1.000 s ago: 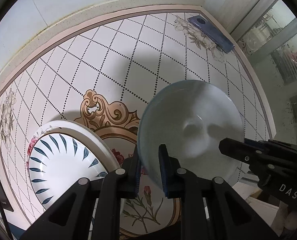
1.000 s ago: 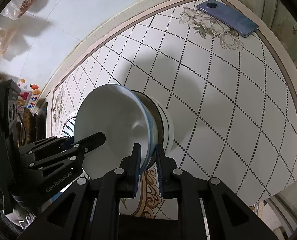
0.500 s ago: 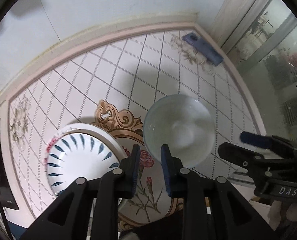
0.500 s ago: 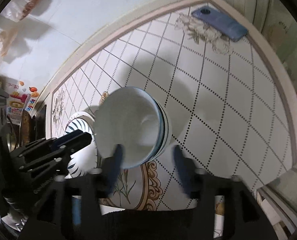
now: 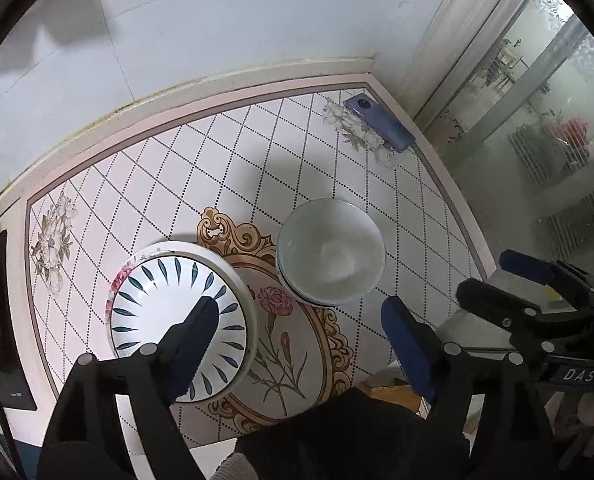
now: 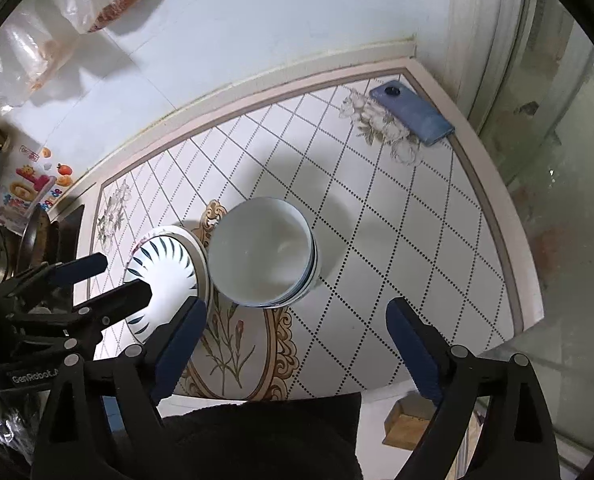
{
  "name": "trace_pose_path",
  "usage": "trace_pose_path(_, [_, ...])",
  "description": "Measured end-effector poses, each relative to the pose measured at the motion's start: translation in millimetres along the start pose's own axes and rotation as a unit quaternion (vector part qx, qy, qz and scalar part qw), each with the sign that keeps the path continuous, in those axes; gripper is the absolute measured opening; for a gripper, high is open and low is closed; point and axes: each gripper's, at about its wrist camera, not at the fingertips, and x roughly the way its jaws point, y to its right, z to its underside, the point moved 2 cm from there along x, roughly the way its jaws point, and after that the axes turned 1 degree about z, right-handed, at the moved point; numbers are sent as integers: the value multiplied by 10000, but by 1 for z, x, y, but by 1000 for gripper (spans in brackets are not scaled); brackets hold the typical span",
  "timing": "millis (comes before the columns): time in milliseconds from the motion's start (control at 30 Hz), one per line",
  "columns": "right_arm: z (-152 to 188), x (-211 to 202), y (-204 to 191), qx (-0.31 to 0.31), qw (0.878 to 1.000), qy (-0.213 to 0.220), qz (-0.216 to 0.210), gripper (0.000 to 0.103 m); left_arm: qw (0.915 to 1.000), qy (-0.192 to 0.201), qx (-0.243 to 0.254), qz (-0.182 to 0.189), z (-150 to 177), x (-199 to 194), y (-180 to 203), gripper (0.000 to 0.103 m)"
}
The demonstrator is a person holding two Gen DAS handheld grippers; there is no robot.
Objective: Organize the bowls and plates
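A stack of white bowls [image 5: 331,254] stands on the tiled table, right of centre; it also shows in the right wrist view [image 6: 263,254]. A stack of plates with a blue leaf-patterned plate on top [image 5: 177,320] sits to its left, also in the right wrist view [image 6: 165,276]. My left gripper [image 5: 301,340] is open and empty, raised above and in front of both stacks. My right gripper [image 6: 297,332] is open and empty, raised in front of the bowls. Each gripper shows in the other's view [image 5: 537,296] [image 6: 89,280].
A blue phone [image 5: 379,122] lies at the table's far right corner [image 6: 413,112]. The wall runs behind the table [image 5: 257,148]. A glass door [image 5: 537,120] is to the right. Plastic bags [image 6: 57,20] hang on the wall at left. A wooden block [image 6: 407,420] lies below the table's edge.
Both grippers let go of the white bowl, which now rests nested on the bowl stack. Both opened wide, rose and drew back from the table.
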Motion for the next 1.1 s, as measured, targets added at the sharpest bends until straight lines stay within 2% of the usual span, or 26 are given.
trace_pose_path(33, [0,-5,-1,-4,10000,36,4,94,10000,21,-13,31,0,-3,0,85])
trace_pose_path(100, [0,-13,-3,-31,10000,67,-33,94,10000,52,-32,45,0,-8,0,94])
trace_pose_path(267, [-4,-26,-6,-80,9998,185,-80,95,9999,59,-88,66,-4,-7,-4,94])
trace_pose_path(433, [-14,-10,3,55,9998,114,-127,96,9996,-128,-261,67,-15,22,-14,94])
trace_pose_path(700, [-28,66,37,642,9930,-422,-897,96,9929,-884,-760,246,-33,105,-33,94])
trace_pose_path(900, [-27,130,58,1134,9765,-882,-1606,96,9853,-1384,-907,419,-41,157,-41,90])
trace_pose_path(1100, [-22,180,65,1483,9580,-1174,-2155,96,9806,-1650,-857,614,-48,183,-35,85])
